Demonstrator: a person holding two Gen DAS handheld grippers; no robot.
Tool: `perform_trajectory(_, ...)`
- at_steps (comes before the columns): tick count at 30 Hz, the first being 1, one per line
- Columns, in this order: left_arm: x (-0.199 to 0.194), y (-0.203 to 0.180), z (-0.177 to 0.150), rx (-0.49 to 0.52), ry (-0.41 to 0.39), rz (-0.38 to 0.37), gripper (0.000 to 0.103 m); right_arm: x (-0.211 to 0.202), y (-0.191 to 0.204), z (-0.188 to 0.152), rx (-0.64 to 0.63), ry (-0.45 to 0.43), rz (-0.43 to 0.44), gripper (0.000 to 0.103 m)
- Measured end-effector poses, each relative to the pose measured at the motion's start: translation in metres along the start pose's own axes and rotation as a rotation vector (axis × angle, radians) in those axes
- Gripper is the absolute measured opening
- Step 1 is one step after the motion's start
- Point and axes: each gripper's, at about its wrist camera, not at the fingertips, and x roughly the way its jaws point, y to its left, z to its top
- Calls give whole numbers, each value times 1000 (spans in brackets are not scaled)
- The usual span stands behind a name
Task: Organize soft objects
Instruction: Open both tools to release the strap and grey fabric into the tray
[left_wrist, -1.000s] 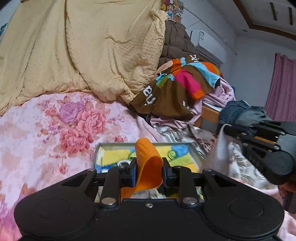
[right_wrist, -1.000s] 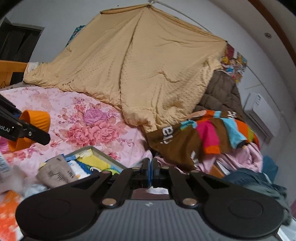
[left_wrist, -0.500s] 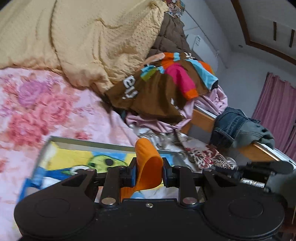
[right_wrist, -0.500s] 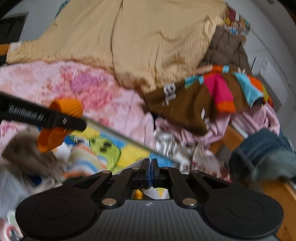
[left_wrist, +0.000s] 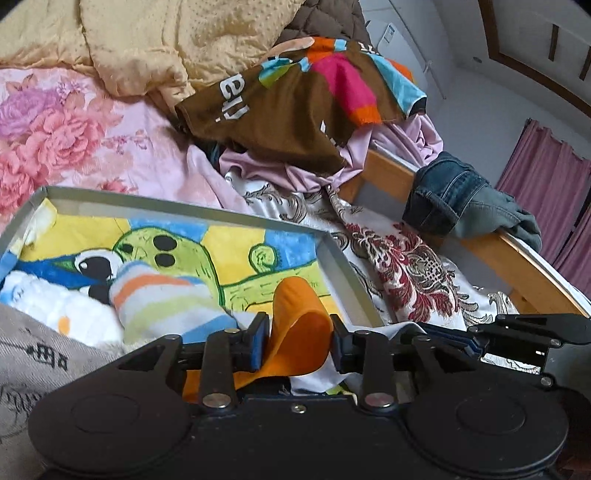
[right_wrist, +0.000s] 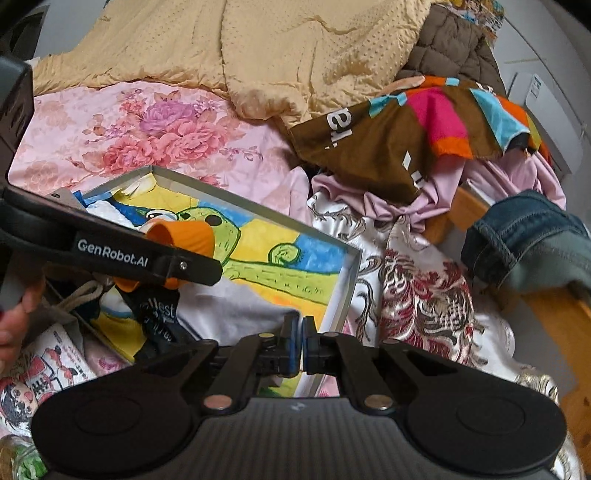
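The left gripper (left_wrist: 298, 341), jaws opening, frees a floppy orange silicone cup (left_wrist: 297, 332) above the shallow grey cartoon-lined tray's (left_wrist: 343, 273) right edge, evidently to drop it. The right gripper (right_wrist: 298, 341) waits pinched together, empty.

Lower end of the orange cup (left_wrist: 295, 332) hidden behind the left gripper (left_wrist: 299, 341) body, so pad contact unclear. Near corner of the tray (right_wrist: 351, 280) covered by the right gripper (right_wrist: 298, 341); printed cartoon lining partly buried under a striped sock (left_wrist: 162, 299). Hand (right_wrist: 14, 325) cut off at the left edge.
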Motion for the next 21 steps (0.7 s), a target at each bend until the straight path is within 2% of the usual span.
perform_trajectory(5,-1,-1,-2,-21,7,3,51,-2,-5,-6,53,4,16,9)
perform_trajectory(8,-4,-3,-2,-27,5,-2,62,-6,-8,-8,69,-4,18,26)
perform_trajectory(11,-11,-7,-2,-16,-9,-4,68,-11,-11,-11,90,-4,20,33)
perform_trajectory(15,-25,-12,-2,-4,-41,11,79,-21,-17,-15,136,-16,15,49)
perform_trajectory(21,-51,-18,4,6,-53,27,84,-43,-24,-14,186,-50,17,70)
